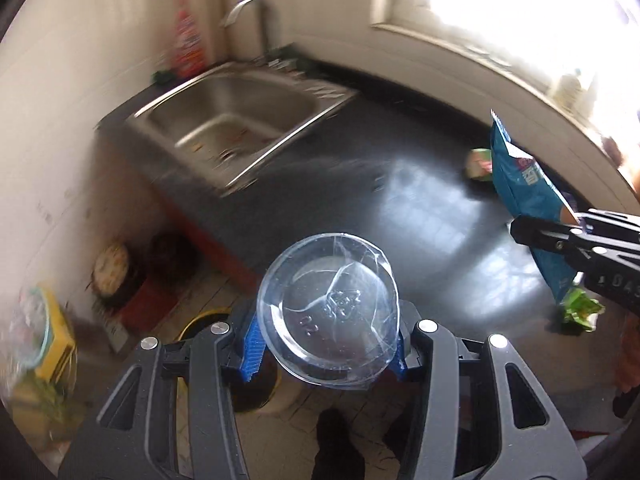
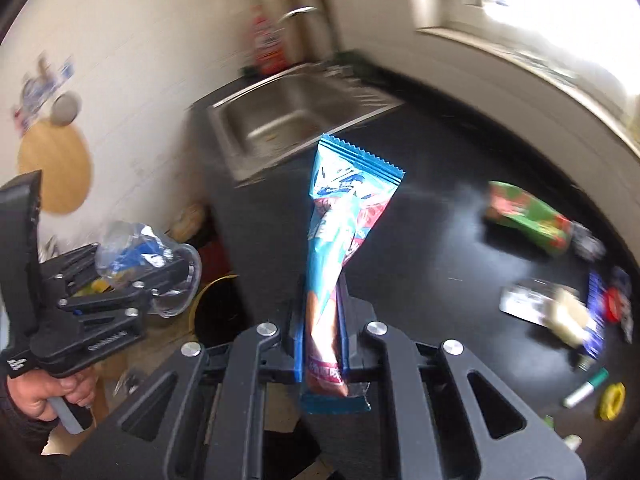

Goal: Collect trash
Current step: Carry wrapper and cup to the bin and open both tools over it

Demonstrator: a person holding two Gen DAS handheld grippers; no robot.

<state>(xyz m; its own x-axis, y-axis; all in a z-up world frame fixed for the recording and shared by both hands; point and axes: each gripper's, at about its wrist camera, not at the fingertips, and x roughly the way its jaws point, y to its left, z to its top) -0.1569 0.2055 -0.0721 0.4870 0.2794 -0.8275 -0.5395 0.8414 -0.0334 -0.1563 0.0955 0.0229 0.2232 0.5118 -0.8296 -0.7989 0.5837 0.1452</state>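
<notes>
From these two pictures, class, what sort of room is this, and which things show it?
Most likely a home kitchen: a steel sink set in a dark countertop, with a curved tap behind it.

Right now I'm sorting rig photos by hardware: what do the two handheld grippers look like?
Both are black, angular frames with triangular cut-outs and round silver bolt heads. The left gripper has ridged blue fingers; the right gripper has blue fingers too. The left one has a pistol-style handle, grey trigger and small white lettering.

Embossed "20", mirrored, on clear cup [image 1: 329,316] base; wrapper print unreadable.
</notes>
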